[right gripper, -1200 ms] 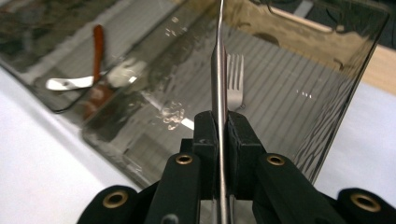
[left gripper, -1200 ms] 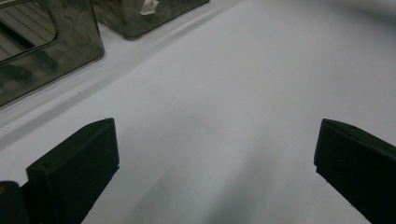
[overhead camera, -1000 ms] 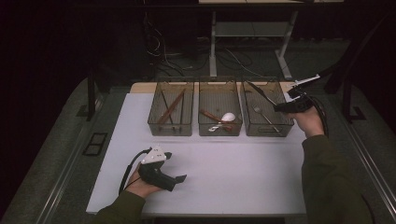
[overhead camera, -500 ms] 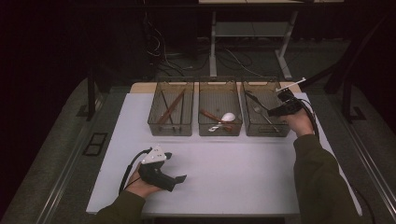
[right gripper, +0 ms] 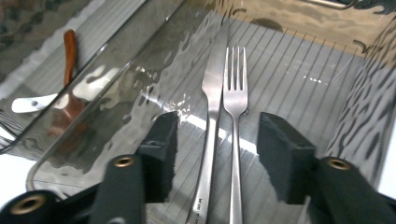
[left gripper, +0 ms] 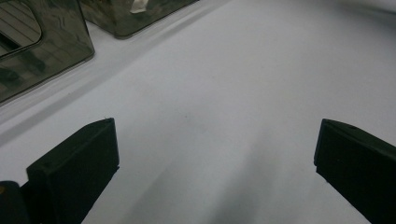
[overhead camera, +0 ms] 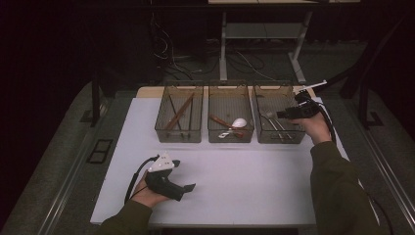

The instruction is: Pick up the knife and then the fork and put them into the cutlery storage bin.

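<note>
**A:** What step is in hand?

**B:** Sorting cutlery into bins, and this looks like the drop-off. The right gripper (overhead camera: 280,115) hangs over the right-hand bin (overhead camera: 292,138) at the far edge of the desk (overhead camera: 244,171). Its fingers (right gripper: 163,154) have just been opening and now stand apart, with nothing pressed between them.

**A:** Where is the cutlery, then?

**B:** A knife (right gripper: 211,112) and a fork (right gripper: 235,116) lie side by side on the ribbed floor of that bin, handles toward the gripper, tips toward the far wall. From the right gripper view they sit below the gap between the fingers, not in it. I judge one of them has just been let go, though I cannot tell which.

**A:** And the other hand?

**B:** The left gripper (overhead camera: 188,187) rests low on the near part of the desk, well apart from the bins. Its fingers (left gripper: 74,172) are wide apart over bare white surface, holding nothing.

**A:** What else is in the bins?

**B:** The middle bin (overhead camera: 230,136) holds a white spoon (overhead camera: 239,122) and a brown-handled piece; the left bin (overhead camera: 178,136) holds wooden sticks (overhead camera: 179,111), chopsticks most likely.

**A:** So what does the next move call for?

**B:** Probably lifting the right gripper straight up, clear of the bin's walls, with the fingers kept apart so they don't snag the fork or knife. After that, the desk in front of the bins looks bare, so the sorting may be nearly done.
</note>
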A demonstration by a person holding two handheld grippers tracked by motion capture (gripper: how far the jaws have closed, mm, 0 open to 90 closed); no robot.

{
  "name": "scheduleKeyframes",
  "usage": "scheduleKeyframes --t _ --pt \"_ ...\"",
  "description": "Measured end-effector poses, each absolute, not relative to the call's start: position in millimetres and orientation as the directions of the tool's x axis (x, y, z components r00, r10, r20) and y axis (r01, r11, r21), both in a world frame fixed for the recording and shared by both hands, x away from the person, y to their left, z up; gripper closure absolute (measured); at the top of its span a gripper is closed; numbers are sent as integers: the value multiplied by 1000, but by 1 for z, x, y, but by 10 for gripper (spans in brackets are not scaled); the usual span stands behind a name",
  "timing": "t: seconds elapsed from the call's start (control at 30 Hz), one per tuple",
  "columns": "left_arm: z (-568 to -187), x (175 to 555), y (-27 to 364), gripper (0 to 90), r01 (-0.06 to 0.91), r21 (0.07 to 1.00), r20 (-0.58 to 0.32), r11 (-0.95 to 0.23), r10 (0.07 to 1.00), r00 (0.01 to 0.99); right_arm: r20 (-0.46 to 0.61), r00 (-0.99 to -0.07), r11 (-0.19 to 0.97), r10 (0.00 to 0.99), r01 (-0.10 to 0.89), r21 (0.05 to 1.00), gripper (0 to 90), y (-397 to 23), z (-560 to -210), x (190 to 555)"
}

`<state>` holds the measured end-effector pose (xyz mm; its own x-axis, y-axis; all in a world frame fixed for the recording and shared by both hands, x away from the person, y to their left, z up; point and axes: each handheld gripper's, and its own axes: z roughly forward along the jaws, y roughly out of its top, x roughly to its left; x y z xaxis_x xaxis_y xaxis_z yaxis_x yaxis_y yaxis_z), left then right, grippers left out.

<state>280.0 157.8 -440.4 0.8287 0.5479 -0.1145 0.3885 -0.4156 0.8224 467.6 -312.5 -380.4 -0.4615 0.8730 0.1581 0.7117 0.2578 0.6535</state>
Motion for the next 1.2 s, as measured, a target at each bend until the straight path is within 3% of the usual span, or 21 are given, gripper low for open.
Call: scheduleKeyframes --t 0.2,0.43,0.57,0.8,1.2 --pt "-441 280 158 0 389 822 -116 -417 545 830 181 -462 220 868 686 694 307 -318 -373 461" --pt "-441 280 158 0 392 821 -123 -415 543 831 163 -476 219 864 648 729 184 -317 -366 449" --pt "-440 280 158 0 392 821 -121 -416 544 830 121 -489 238 864 608 758 169 -315 -364 441" --pt "-439 281 160 0 395 821 -128 -412 542 831 155 -522 200 839 560 804 168 -313 -362 422" --pt "-440 280 161 0 394 821 -133 -413 533 836 137 -590 232 795 505 831 168 -305 -372 378"
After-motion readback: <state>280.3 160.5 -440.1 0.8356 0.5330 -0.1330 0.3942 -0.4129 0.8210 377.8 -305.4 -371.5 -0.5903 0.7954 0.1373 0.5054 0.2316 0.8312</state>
